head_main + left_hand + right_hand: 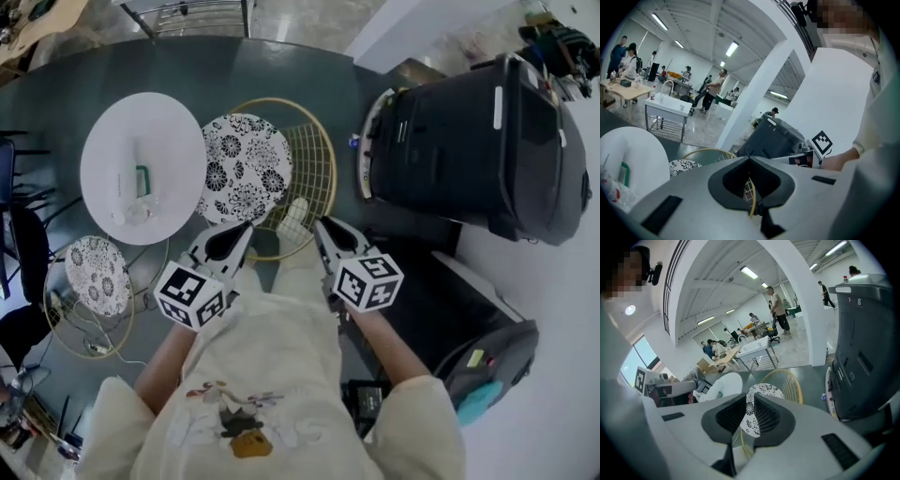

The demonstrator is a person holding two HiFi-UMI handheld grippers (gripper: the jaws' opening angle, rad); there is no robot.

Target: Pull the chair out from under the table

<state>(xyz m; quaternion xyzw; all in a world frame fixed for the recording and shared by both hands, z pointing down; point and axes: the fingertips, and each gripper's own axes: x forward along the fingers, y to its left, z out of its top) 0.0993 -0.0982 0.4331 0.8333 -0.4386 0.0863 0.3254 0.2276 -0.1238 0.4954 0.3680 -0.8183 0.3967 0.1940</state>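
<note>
A white pillar [754,93] rises from the glossy grey floor [701,124], strip lights [732,48] glow overhead, and people [712,89] stand near a wooden desk [623,91] farther off.

Chair [314,169]: frame of thin wire, metal by its look, brass-coloured with a dull sheen.
Seat cushion [246,167]: cloth, matt, printed black on white.
Round table top [141,169]: white, smooth, matt.
Floor covering [234,66]: dark green, matt, even.
Large bin [478,141]: black plastic, smooth, with a slight gloss along its lid edges.
Left gripper [246,228] and right gripper [320,223]: shells of pale grey matt plastic; pads [767,416] black and ribbed.
Person's top [272,366]: cream cloth, soft, matt.
</note>
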